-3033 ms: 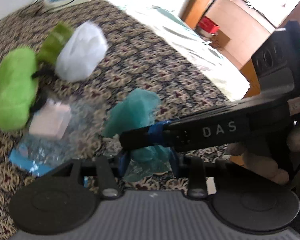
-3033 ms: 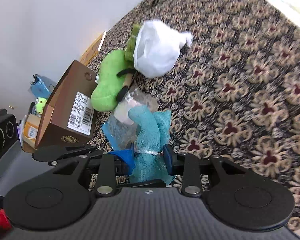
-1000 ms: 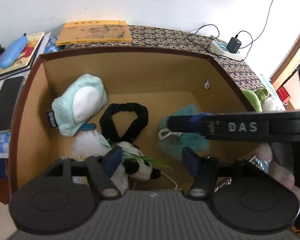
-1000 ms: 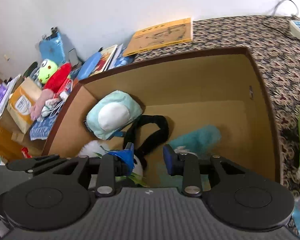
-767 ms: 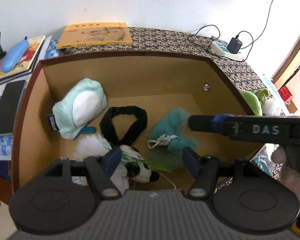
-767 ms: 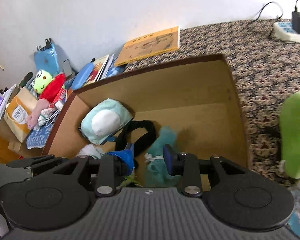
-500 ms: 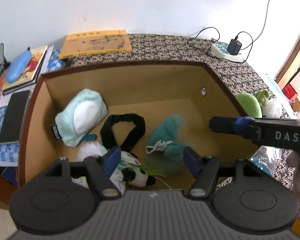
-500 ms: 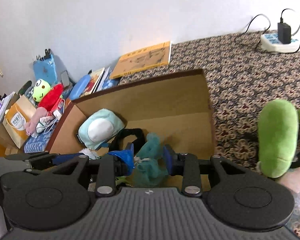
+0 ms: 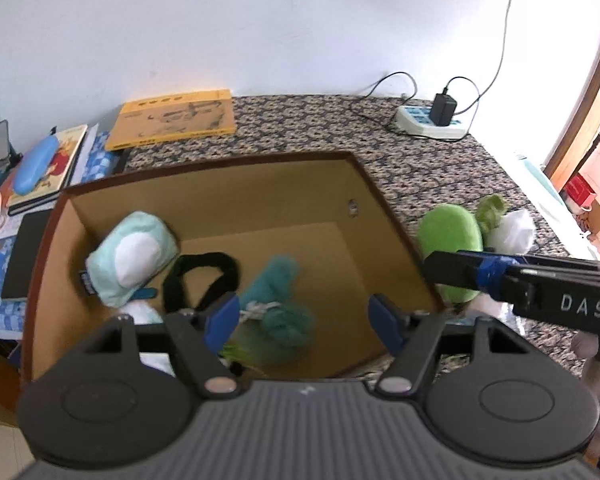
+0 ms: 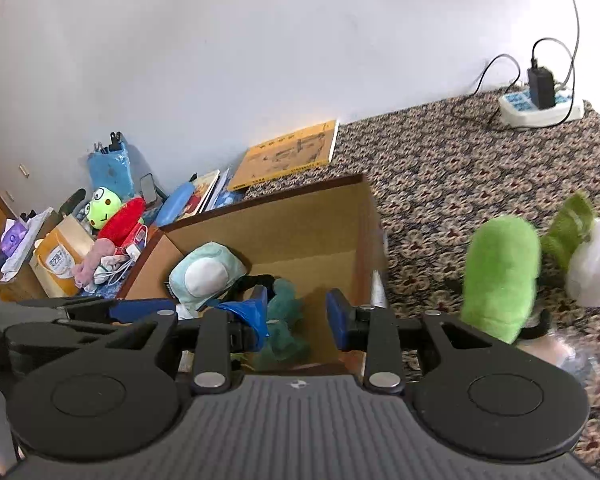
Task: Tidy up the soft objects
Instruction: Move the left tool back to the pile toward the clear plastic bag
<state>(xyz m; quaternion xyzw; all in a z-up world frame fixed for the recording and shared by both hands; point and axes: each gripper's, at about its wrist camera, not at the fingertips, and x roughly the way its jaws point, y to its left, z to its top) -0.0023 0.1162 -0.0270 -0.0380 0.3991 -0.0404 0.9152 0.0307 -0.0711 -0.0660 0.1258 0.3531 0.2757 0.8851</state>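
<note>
Left wrist view, left to right. Books and blue case (image 9: 36,163) at far left edge. Open cardboard box (image 9: 384,216) at centre frame, holding a mint-and-white plush (image 9: 130,254) at left, a black fabric loop (image 9: 200,276) beside it, a teal mesh pouf (image 9: 278,296) lower centre, resting loose on the box floor. Left gripper (image 9: 302,316) above the box, jaws opening, nothing between them. Right of the box, on patterned carpet (image 9: 440,164): green plush (image 9: 450,236), white bag (image 9: 514,232) just beside. Right gripper (image 10: 296,312) seen in right wrist view: jaws apart, released, empty. Power strip (image 9: 430,126) at upper right.
</note>
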